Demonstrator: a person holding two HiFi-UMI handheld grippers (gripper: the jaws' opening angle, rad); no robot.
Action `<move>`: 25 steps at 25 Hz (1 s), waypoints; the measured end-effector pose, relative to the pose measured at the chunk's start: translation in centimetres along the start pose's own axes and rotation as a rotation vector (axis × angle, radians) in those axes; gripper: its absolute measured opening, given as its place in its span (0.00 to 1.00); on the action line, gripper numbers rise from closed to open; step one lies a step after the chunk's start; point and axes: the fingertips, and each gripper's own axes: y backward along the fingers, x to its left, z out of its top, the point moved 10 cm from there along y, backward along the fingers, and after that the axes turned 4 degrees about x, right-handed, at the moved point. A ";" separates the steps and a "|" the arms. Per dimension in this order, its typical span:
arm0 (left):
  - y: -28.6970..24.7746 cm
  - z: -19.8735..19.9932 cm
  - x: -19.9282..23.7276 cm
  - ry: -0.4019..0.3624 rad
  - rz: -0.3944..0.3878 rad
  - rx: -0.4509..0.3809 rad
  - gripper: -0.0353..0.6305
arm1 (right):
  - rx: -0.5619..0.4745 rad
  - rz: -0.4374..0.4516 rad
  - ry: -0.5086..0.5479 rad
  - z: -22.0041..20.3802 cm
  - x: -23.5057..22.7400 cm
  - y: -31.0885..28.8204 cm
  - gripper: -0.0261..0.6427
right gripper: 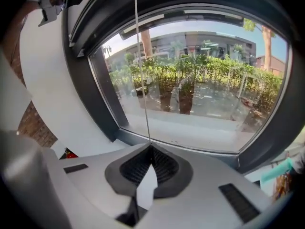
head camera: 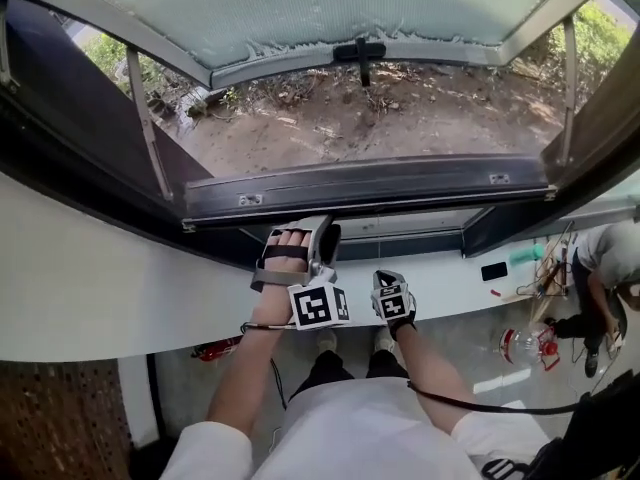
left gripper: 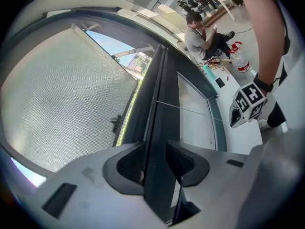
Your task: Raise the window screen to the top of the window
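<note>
The mesh window screen [head camera: 330, 8] slants above the opening, with a black handle [head camera: 360, 53] on its lower edge. Below it a dark rail [head camera: 370, 186] crosses the window. My left gripper [head camera: 325, 230] reaches up to that rail. In the left gripper view the rail [left gripper: 157, 109] runs between the pads, and my left gripper [left gripper: 156, 161] is shut on it, with the mesh [left gripper: 62, 94] to its left. My right gripper [head camera: 386, 276] hangs lower, over the white sill. A thin cord [right gripper: 143, 80] runs straight up from its jaws, and my right gripper [right gripper: 151, 151] is shut on the cord.
The white sill [head camera: 100, 278] spans the view below the window. A person [head camera: 600, 258] sits on the floor at the right, near a clear jug with red parts [head camera: 525, 343]. A red object [head camera: 215, 348] lies under the sill. Brick wall [head camera: 60, 418] fills the lower left.
</note>
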 end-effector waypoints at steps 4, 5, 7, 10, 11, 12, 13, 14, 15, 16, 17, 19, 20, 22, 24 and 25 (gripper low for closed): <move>-0.1 0.1 -0.4 0.022 0.030 -0.002 0.24 | 0.054 -0.011 0.000 -1.4 -0.3 1.1 0.04; -0.1 0.2 -0.6 0.025 0.032 -0.002 0.24 | 0.064 -0.012 0.023 -1.9 -0.1 1.3 0.04; -0.1 0.2 -0.7 0.028 0.037 0.000 0.24 | 0.071 -0.012 0.055 -2.5 0.7 1.7 0.04; -0.3 0.1 -0.7 0.051 0.052 -0.016 0.24 | 0.049 -0.001 0.041 -3.1 2.0 2.3 0.04; -0.3 0.1 -0.7 0.060 0.061 -0.018 0.24 | 0.041 0.004 0.040 -3.4 2.5 2.6 0.04; -0.2 0.2 -0.8 0.068 0.071 -0.014 0.24 | 0.035 0.009 0.042 -3.7 3.0 2.9 0.04; -0.2 0.3 -0.9 0.076 0.084 -0.003 0.24 | 0.032 0.011 0.042 -3.9 3.5 3.2 0.04; -0.2 0.4 -0.9 0.084 0.097 0.012 0.24 | 0.031 0.011 0.038 -4.0 3.9 3.5 0.04; -0.3 0.5 -1.0 0.091 0.112 0.030 0.24 | 0.033 0.010 0.030 -4.0 4.1 3.6 0.04; -0.4 0.7 -1.0 0.100 0.126 0.044 0.24 | 0.040 0.007 0.021 -3.6 4.2 3.7 0.04; -0.5 0.8 -1.0 0.110 0.139 0.048 0.24 | 0.053 0.003 0.010 -3.2 4.2 3.9 0.04; -0.3 0.9 -0.8 0.134 0.149 0.032 0.24 | 0.081 -0.008 -0.018 -2.6 4.0 4.2 0.04; -0.1 0.8 -0.6 0.145 0.147 0.021 0.24 | 0.088 -0.013 -0.026 -2.5 3.9 4.2 0.04; 0.2 0.7 -0.3 0.163 0.142 0.003 0.23 | 0.081 -0.015 -0.026 -2.6 3.5 4.3 0.04; 0.3 0.6 0.0 0.179 0.136 -0.010 0.19 | 0.059 -0.003 -0.025 -2.8 3.5 4.5 0.04; 0.4 0.5 0.1 0.185 0.132 -0.016 0.18 | 0.047 0.002 -0.030 -2.9 3.5 4.5 0.04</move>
